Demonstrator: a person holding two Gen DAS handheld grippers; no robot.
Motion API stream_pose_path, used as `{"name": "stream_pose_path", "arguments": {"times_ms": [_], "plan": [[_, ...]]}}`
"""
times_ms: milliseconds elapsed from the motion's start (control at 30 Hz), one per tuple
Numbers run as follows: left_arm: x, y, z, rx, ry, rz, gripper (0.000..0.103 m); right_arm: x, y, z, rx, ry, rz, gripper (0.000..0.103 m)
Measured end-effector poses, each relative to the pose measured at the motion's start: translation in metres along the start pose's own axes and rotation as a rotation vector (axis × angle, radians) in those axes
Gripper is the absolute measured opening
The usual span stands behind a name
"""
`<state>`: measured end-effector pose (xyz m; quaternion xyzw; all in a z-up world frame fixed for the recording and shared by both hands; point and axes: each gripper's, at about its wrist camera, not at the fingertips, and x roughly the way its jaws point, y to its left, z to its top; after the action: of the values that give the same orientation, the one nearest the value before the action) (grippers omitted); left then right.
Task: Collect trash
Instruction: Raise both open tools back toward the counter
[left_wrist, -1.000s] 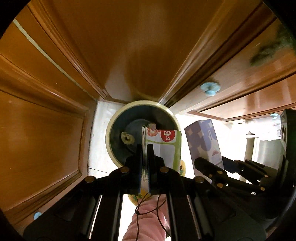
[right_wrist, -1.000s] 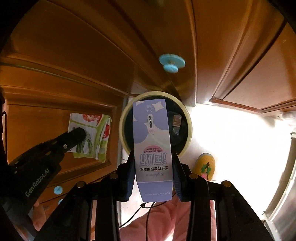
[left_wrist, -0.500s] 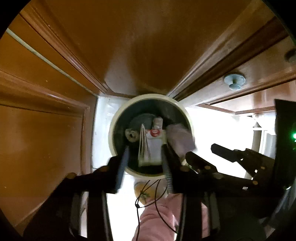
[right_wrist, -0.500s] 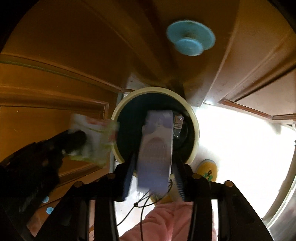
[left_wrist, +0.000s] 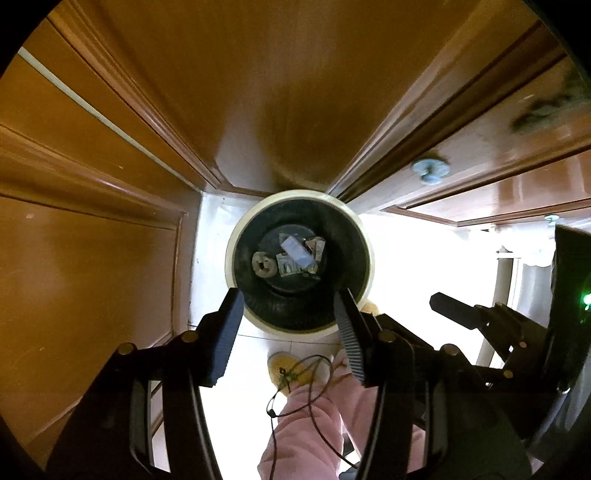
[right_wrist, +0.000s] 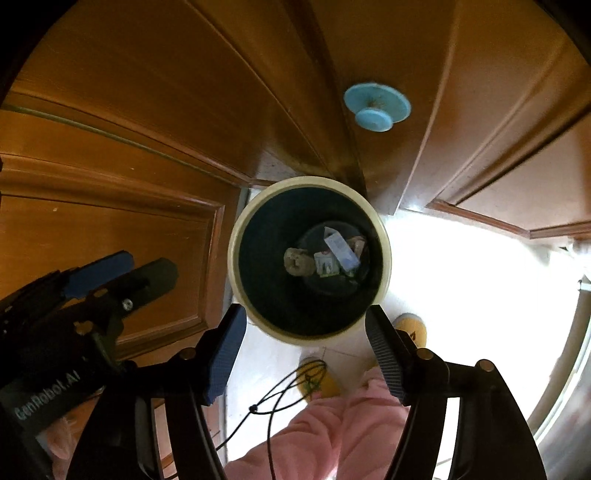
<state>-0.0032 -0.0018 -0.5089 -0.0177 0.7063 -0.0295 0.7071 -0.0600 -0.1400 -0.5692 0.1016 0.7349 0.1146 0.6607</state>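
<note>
Two views. Left wrist: the left gripper, its empty jaws opening, hangs straight above the round cream-rimmed black bin; a pale lilac carton lies inside.

Right wrist: the right gripper, likewise opening and empty, also points down into the bin (other scraps there are unclear).

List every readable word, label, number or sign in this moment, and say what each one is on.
"GenRobot.AI": white lettering on the body of the left hand-held gripper, right wrist view.
Print on the lilac box and the white-green packet in the bin: too small and blurred to read.
</note>
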Motion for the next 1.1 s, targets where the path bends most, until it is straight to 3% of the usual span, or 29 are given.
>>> {"name": "stream_pose_path", "arguments": {"times_ms": [333,533,600,733,1100], "plan": [[-0.123,-0.002,-0.016,0.003,-0.06,0.009,0.048,-0.111,0.013,-0.036,-0.009,-0.019,-0.002,0.068],[-0.21,0.003,-0.03,-0.007,-0.118,-0.033,0.048,-0.193,0.025,-0.051,-0.001,-0.072,-0.001,0.068],[-0.242,0.004,-0.036,0.002,-0.157,-0.046,0.048,-0.227,0.034,-0.056,-0.018,-0.122,-0.005,0.068],[-0.296,0.004,-0.047,0.027,-0.229,-0.058,0.048,-0.283,0.049,-0.065,-0.032,-0.21,-0.026,0.079],[-0.42,0.014,-0.07,0.068,-0.449,-0.101,0.048,-0.408,0.098,-0.108,-0.11,-0.454,-0.042,0.082]]}}
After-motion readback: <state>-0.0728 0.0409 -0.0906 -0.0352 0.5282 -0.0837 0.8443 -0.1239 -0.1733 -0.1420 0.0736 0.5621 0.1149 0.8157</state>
